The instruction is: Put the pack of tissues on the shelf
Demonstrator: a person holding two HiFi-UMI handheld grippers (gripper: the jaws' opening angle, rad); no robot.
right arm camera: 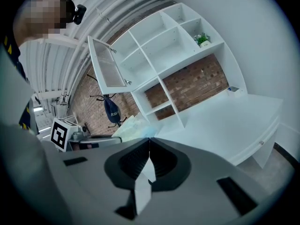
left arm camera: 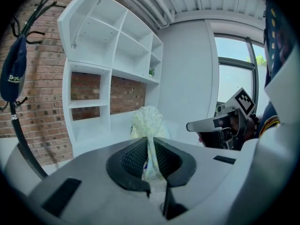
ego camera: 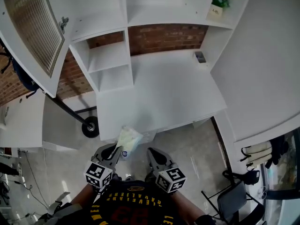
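The pack of tissues (ego camera: 129,138), pale yellow-green and crumpled, is pinched by one end in my left gripper (ego camera: 118,151), just off the near edge of the white desk (ego camera: 164,93). In the left gripper view the pack (left arm camera: 147,121) sticks up from between the closed jaws of the left gripper (left arm camera: 150,140). My right gripper (ego camera: 151,152) hovers beside it to the right, shut with nothing in it; its jaws meet at the tips in the right gripper view (right arm camera: 149,139). The white shelf unit (ego camera: 110,60) stands at the desk's back left, its compartments bare.
A cabinet door (ego camera: 33,27) hangs open at upper left. A small potted plant (ego camera: 219,1) sits on a right-hand shelf and a small dark object (ego camera: 200,56) lies on the desk's far right. A coat stand's wheeled base (ego camera: 90,127) is left of the desk, a chair (ego camera: 234,198) lower right.
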